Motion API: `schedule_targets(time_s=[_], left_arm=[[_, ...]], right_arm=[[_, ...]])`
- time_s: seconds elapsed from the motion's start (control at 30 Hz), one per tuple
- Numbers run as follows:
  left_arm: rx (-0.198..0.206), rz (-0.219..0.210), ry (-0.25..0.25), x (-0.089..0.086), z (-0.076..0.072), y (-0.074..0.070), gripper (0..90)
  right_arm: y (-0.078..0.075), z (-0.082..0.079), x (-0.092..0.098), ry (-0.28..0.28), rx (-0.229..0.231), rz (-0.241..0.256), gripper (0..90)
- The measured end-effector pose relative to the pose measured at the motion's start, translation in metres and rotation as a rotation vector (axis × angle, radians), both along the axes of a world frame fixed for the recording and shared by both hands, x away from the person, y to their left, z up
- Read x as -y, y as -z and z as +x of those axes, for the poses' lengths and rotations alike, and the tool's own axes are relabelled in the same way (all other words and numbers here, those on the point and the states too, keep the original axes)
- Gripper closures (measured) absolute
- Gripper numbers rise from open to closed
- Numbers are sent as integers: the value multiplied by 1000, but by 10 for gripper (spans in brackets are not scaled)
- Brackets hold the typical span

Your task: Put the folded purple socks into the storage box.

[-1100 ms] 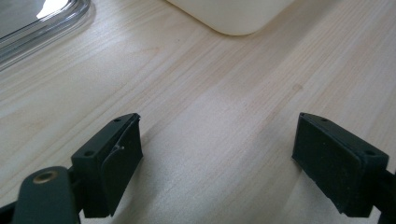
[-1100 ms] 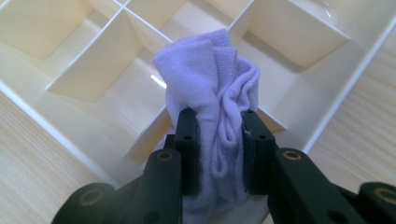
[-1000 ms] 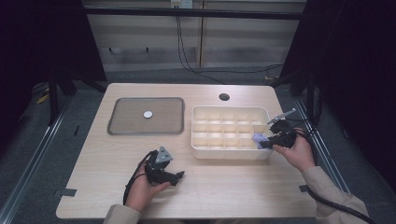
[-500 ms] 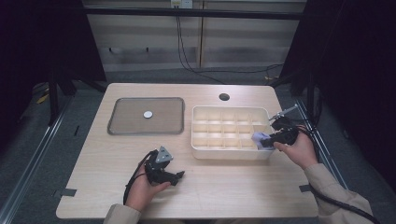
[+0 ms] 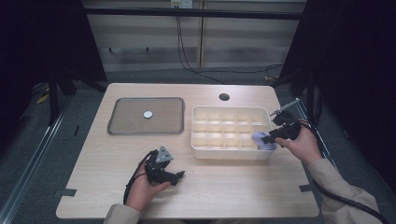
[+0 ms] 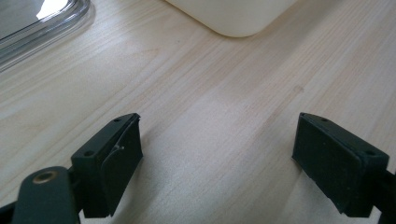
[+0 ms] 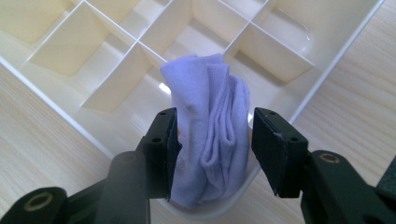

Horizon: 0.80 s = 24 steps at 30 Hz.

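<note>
High view: table, divided bin at right. My right gripper clamps folded lavender sock over bin's near-right corner cell. Left gripper wide, idle on wood. Placing step; next: lower, release.

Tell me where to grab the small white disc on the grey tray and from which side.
Grip the white disc across its rim, coming straight down from above: it lies flat and alone mid-tray, so probably only its thin edges offer purchase. The open left gripper is free.
</note>
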<state>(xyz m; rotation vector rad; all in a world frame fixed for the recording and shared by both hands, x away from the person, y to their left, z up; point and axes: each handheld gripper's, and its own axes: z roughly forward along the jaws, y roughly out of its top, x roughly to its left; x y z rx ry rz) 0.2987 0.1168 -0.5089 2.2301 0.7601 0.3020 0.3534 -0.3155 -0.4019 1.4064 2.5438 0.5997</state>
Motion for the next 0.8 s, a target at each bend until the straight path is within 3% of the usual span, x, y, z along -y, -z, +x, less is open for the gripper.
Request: schedule_targets(time_s=[0.43, 0.8], left_arm=[[1, -11, -7, 1, 0, 0, 148], [1, -11, -6, 1, 0, 0, 148]], right_arm=[[-17, 10, -7, -17, -74, -38, 537], [-27, 15, -11, -54, -123, -56, 641]])
